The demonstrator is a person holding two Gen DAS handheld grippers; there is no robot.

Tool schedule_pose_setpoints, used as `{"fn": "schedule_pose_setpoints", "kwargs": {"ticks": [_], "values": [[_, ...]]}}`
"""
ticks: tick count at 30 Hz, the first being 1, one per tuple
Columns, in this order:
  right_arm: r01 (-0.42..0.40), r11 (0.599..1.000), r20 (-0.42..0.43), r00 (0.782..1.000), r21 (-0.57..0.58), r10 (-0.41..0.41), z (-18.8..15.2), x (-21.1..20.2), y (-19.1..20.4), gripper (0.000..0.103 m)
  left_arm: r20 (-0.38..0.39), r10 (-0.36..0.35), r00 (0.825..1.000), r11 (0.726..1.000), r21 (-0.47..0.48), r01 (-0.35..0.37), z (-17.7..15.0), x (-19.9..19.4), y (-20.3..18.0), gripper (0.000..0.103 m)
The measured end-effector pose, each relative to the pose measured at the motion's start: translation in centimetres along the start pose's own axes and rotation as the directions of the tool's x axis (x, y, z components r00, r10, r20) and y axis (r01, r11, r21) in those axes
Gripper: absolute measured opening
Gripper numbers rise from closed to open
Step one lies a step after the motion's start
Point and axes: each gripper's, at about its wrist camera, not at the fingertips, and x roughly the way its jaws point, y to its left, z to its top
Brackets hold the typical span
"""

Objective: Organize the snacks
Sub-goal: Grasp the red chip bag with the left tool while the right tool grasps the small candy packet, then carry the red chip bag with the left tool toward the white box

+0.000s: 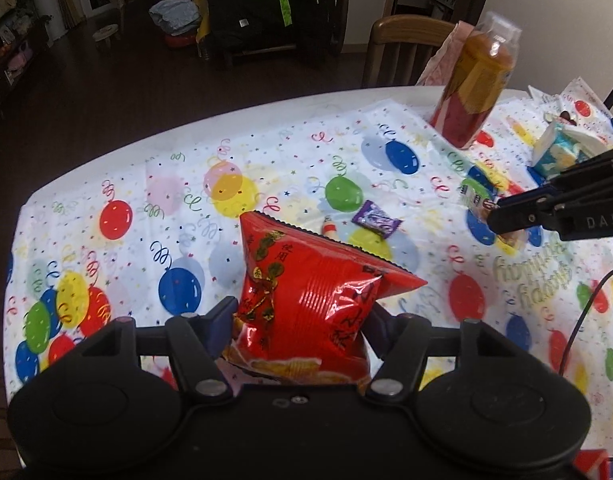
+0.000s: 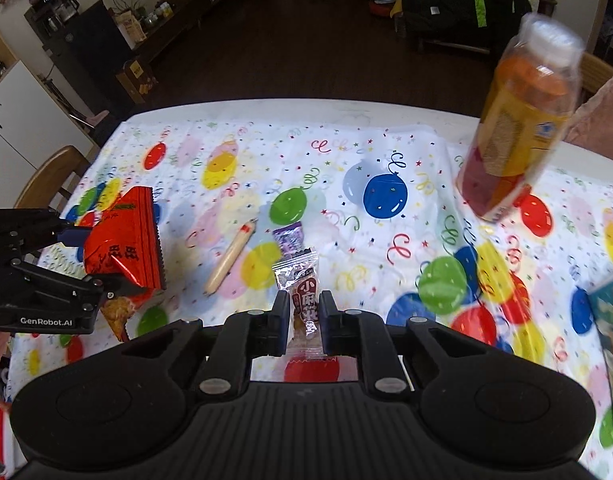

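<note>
The tall clear plastic bottle of orange drink (image 2: pixel 522 120) is motion-blurred. The teal printed box (image 2: pixel 612 344) is cut by the right edge. The red foil snack bag's (image 1: pixel 306 300) bottom hides behind the left hand-held gripper (image 1: pixel 296 320).

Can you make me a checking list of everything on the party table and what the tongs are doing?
Surface: balloon tablecloth over a white table.
Job's things: red snack bag held up off the cloth; small snack packet; purple candy; sausage stick lying flat; tall snack bottle standing.
Clutter: blue-and-white pack at the right edge.
Grippers: left tongs shut on the red snack bag; right tongs shut on the small snack packet.
Cables: black cable across the cloth.
Surroundings: wooden chair, dark floor, shelves.
</note>
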Motion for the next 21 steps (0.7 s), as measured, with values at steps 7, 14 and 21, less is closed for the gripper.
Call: {"fn": "schedule_pose_setpoints", "kwargs": {"ticks": [7, 14, 21], "values": [[0.003, 1.0, 0.018, 1.0, 0.002, -0.003, -2.3, -4.9, 1.8, 0.015, 0.011, 0.0, 1.0, 1.0, -0.031, 0.0, -1.4, -4.4, -1.1, 0.064], [-0.005, 1.0, 0.032, 0.999, 0.0, 0.005, -5.4, -9.5, 4.3, 0.015, 0.012, -0.021, 1.0, 0.999, -0.034, 0.021, -3.7, -8.6, -2.1, 0.064], [-0.012, 1.0, 0.058, 0.998, -0.004, 0.013, -8.7, -13.0, 7.5, 0.015, 0.016, -0.05, 0.999, 0.999, -0.016, 0.051, -6.5, -12.9, -3.1, 0.064]]}}
